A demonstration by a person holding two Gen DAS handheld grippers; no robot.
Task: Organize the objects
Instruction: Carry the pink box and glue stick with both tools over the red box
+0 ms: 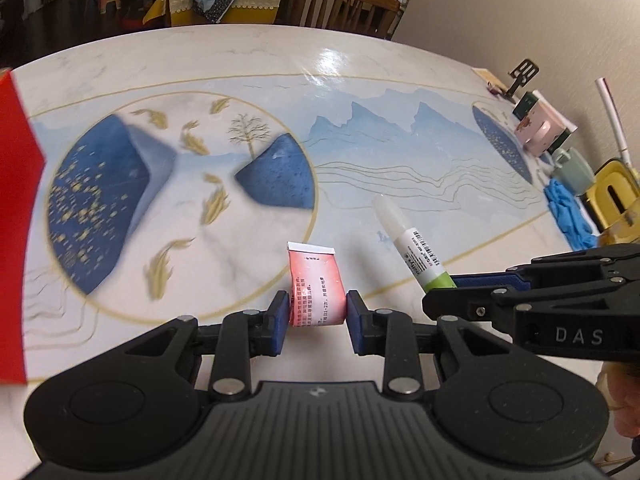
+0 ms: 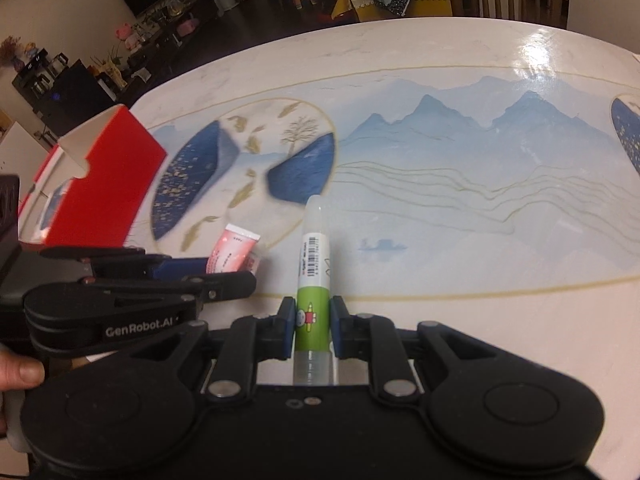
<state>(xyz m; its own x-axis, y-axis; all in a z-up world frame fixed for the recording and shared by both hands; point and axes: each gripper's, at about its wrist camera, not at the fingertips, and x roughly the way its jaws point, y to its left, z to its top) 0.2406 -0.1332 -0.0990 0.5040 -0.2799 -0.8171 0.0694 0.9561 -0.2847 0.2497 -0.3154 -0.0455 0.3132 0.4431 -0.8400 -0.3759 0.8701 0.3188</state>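
Note:
My left gripper (image 1: pixel 317 308) is shut on a pink ointment tube (image 1: pixel 316 280) with a white crimped end, held above the table. It also shows in the right wrist view (image 2: pixel 234 254). My right gripper (image 2: pixel 312 316) is shut on a green and white glue stick (image 2: pixel 313 276) with a clear cap pointing forward. The glue stick shows in the left wrist view (image 1: pixel 408 246) just right of the tube. A red open box (image 2: pixel 100 184) stands at the left; its red side shows in the left wrist view (image 1: pixel 16 200).
The table (image 1: pixel 360 80) has a blue mountain and fish print. At its right edge sit a pink box (image 1: pixel 540 132), a pale green cup (image 1: pixel 572 170), a blue cloth (image 1: pixel 568 212) and a yellow item (image 1: pixel 612 192). Wooden chairs (image 1: pixel 340 4) stand beyond the far edge.

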